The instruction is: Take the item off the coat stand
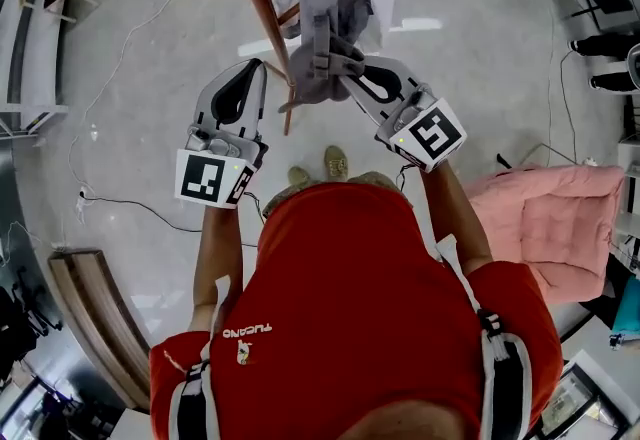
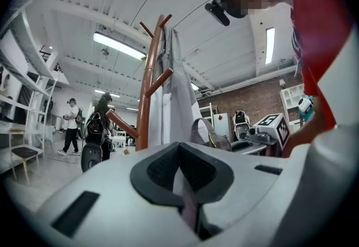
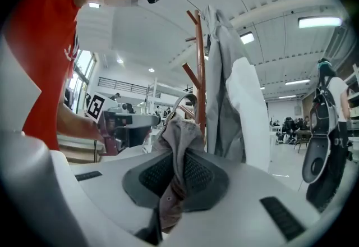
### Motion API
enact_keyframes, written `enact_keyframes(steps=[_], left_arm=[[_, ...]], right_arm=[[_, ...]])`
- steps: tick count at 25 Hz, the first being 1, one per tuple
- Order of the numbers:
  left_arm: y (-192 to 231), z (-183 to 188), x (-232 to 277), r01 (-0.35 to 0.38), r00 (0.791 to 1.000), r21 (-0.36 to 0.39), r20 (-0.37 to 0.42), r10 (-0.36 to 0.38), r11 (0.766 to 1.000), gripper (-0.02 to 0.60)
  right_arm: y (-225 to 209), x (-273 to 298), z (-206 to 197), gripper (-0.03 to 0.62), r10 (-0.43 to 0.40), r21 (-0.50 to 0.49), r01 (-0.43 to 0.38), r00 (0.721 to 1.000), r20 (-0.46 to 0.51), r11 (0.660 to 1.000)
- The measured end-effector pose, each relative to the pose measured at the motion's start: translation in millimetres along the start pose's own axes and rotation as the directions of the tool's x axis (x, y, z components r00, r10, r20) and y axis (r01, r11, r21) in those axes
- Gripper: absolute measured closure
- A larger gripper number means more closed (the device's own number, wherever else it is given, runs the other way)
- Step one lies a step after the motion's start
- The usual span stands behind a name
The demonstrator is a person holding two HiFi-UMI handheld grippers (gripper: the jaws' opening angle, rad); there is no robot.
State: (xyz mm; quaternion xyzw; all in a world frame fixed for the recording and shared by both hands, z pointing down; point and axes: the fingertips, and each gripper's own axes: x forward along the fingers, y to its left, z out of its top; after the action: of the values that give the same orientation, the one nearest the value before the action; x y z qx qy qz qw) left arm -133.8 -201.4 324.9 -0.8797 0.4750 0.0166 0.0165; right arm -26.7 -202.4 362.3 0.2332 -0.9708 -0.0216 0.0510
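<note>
Pinched tight between the right gripper's [image 3: 173, 175] dark ribbed fingers [image 3: 199, 175] is a bunched fold of the grey cloth garment [image 3: 224, 111]. It hangs on the reddish-brown wooden coat stand [image 3: 201, 72]. Just beside it, the left gripper [image 2: 180, 173] has its fingers together on a thin pale strip of that cloth.

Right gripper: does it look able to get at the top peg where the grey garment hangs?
Probably not yet. The right gripper is shut on a low fold of the grey garment, and the top peg stands well above it. Nothing blocks the way up, but it would have to rise.
</note>
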Motion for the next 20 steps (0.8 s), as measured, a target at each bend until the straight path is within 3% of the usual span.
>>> enact_keyframes(steps=[3,8,13,17,20], left_arm=[[-3,12,-2,0.004,1.000,0.006,0.019,-0.005,1.000,0.572],[-1,22,-10,-0.007,1.000,0.010,0.029,0.007,1.000,0.572],[2,25,-13,-0.013,0.999,0.018,0.032,0.012,1.000,0.572],[5,26,-14,-0.016,0.999,0.021,0.033,0.015,1.000,0.572],[7,26,-17,-0.015,0.999,0.020,0.032,0.015,1.000,0.572]], right_arm=[[5,-2,14,0.549,0.004,-0.017,-0.003,1.000,0.030,1.000],[12,3,21,0.551,-0.002,0.023,0.002,1.000,-0.011,1.000],[14,12,37,0.551,0.018,-0.034,-0.016,0.996,0.082,0.999],[16,14,34,0.551,0.021,-0.003,-0.020,0.999,0.041,1.000],[18,17,37,0.551,0.024,-0.017,-0.023,0.998,0.065,1.000]])
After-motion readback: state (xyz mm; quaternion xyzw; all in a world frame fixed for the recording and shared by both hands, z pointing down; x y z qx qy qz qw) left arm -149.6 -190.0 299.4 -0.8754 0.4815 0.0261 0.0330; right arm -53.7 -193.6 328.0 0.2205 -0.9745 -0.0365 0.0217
